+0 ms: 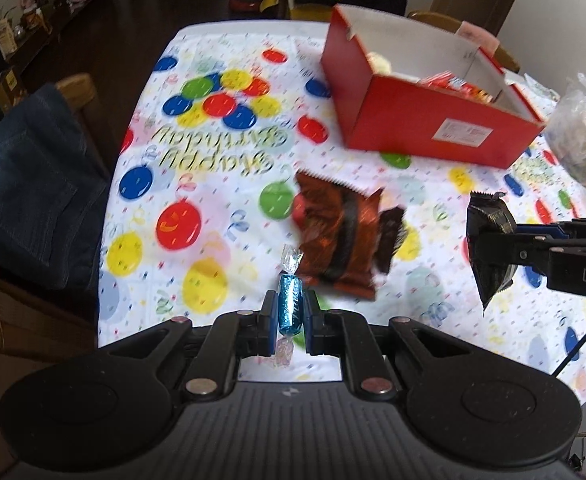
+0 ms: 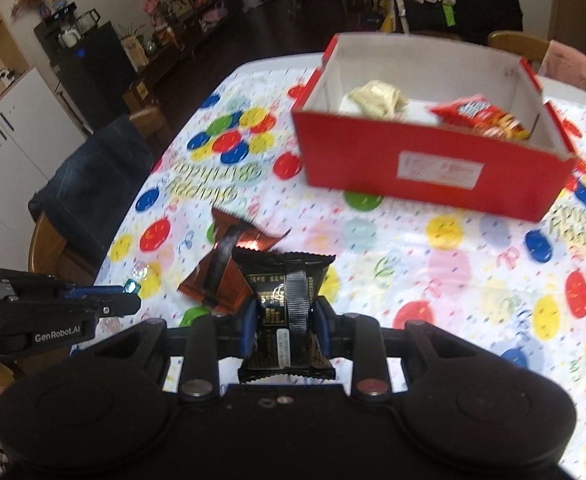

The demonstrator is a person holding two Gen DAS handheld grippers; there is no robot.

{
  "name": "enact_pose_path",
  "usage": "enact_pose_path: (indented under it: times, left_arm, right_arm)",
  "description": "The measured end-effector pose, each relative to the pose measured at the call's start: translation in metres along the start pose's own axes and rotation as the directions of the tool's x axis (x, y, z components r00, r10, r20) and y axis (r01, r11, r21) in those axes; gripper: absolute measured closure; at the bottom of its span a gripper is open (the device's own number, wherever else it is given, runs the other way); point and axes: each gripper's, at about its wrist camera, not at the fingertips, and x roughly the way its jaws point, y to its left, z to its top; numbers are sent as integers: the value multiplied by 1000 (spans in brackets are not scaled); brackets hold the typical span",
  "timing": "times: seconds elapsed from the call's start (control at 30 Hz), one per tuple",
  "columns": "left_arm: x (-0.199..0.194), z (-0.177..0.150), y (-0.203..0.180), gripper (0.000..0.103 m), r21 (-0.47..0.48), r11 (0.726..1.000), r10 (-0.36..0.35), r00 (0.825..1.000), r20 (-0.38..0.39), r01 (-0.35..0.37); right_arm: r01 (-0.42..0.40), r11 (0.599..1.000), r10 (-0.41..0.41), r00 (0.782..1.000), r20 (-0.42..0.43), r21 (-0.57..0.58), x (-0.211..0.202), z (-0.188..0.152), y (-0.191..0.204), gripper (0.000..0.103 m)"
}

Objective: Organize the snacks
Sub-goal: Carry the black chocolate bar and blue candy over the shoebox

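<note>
On the far left, a chair (image 1: 33, 184) draped with dark denim stands against the edge of the table, which is covered by a balloon-print birthday tablecloth (image 1: 213, 184).

My left gripper (image 1: 291, 314) is pinching a blue-wrapped candy (image 1: 290, 307). The candy stands upright between the blue pads, with its clear twisted ends protruding above and below the jaws. In the right wrist view I see this gripper from the side at the left edge, with only a glint of the blue wrapper at its tip.

Near the centre, a brown-orange snack packet (image 1: 335, 240) lies on the tablecloth, just beyond the candy in the left wrist view.

My right gripper (image 2: 287, 322) is pressed onto a black snack packet (image 2: 287, 312). The packet stands upright between the pads, held clear of the tablecloth, its printed face toward the camera.

Farther back and to the right, a red box (image 2: 433, 168) sits open on the tablecloth. It contains a pale wrapped item (image 2: 377, 96) at the left and a red snack bag (image 2: 481, 114) at the right.

At the far right of the left wrist view, a clear plastic bag (image 1: 585, 136) rests on the table.
</note>
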Motion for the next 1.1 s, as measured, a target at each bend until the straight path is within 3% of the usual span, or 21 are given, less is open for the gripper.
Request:
enact_pose_path:
  times: [0.57,1.1]
  left_arm:
    - [-22,86,-64,91,75,996,-59,988,140,49]
    - [5,165,-115,91,75,996,-52,979,197,37]
  right_arm:
    - [79,995,-87,982,169,53,-45,60,-60,75]
    - [109,993,-117,973,199,52,-35,128,-116,75]
